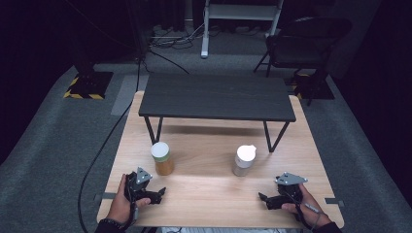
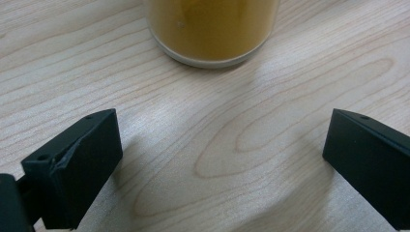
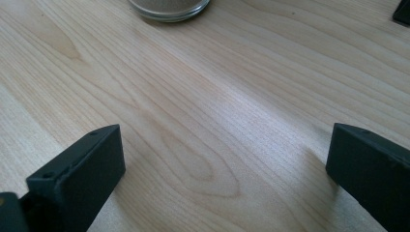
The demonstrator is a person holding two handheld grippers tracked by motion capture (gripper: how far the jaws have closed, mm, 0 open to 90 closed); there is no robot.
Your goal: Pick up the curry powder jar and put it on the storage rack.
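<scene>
An amber jar [image 1: 162, 158] with a pale lid stands upright on the wooden table [image 1: 209, 191], left of centre. A second jar [image 1: 243, 161] with a white lid and pale contents stands right of centre. My left gripper [image 1: 156, 194] rests open near the front left edge, just short of the amber jar [image 2: 212, 30], whose base is at the top of the left gripper view. My right gripper [image 1: 266, 200] rests open at the front right. The pale jar's glass base [image 3: 169, 8] sits at the top of the right gripper view. Nothing lies between either pair of jaws.
A low black bench-like shelf [image 1: 216, 97] on thin legs stands across the back half of the table. Behind the table are a black chair [image 1: 303, 41], a white frame [image 1: 240, 12] and cables on grey carpet.
</scene>
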